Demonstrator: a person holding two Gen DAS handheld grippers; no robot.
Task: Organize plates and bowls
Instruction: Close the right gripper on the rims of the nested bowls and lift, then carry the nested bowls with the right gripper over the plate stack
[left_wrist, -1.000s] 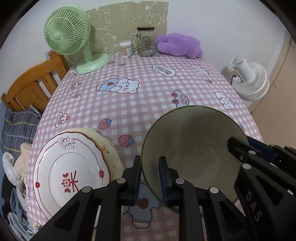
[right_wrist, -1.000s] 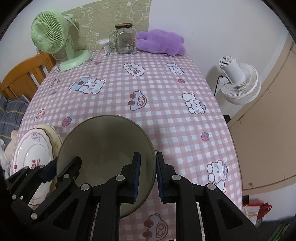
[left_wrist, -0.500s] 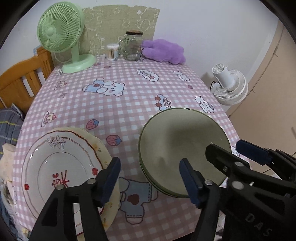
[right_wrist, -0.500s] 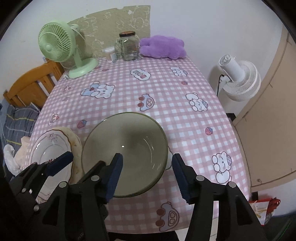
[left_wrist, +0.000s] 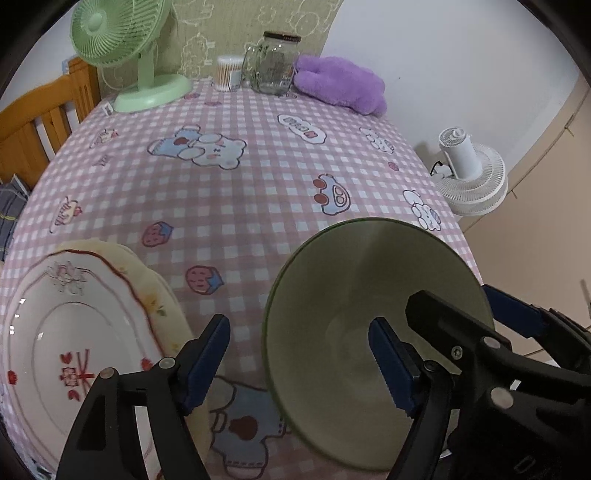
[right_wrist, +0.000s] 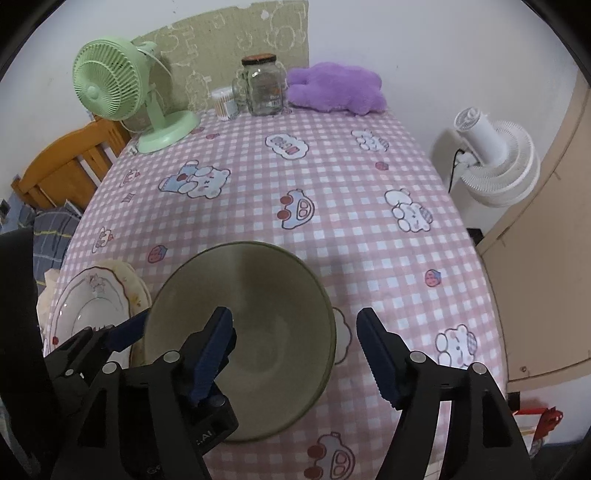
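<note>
An olive-green bowl (left_wrist: 369, 295) (right_wrist: 251, 317) rests on the pink checked tablecloth near the front edge. My left gripper (left_wrist: 299, 350) straddles the bowl's left rim, its jaws opening, and the blue pads stand clear of the rim. My right gripper (right_wrist: 297, 350) straddles the right rim the same way, jaws opening and no pad touching. One of the right gripper's fingers (left_wrist: 517, 314) shows at the bowl's far side in the left wrist view. To the left lies a white plate with red flowers (left_wrist: 74, 350) (right_wrist: 92, 306) on top of a cream plate.
At the back of the table stand a green desk fan (right_wrist: 110, 88), a glass jar (right_wrist: 264, 85), a tub of cotton swabs (right_wrist: 225, 105) and a purple plush (right_wrist: 336, 88). A white fan (right_wrist: 495, 162) stands on the floor to the right, a wooden chair (right_wrist: 66, 166) to the left.
A second ago both grippers were shut on the bowl's rim, one at each side. Both have opened and let go, and the bowl now rests on the table.
</note>
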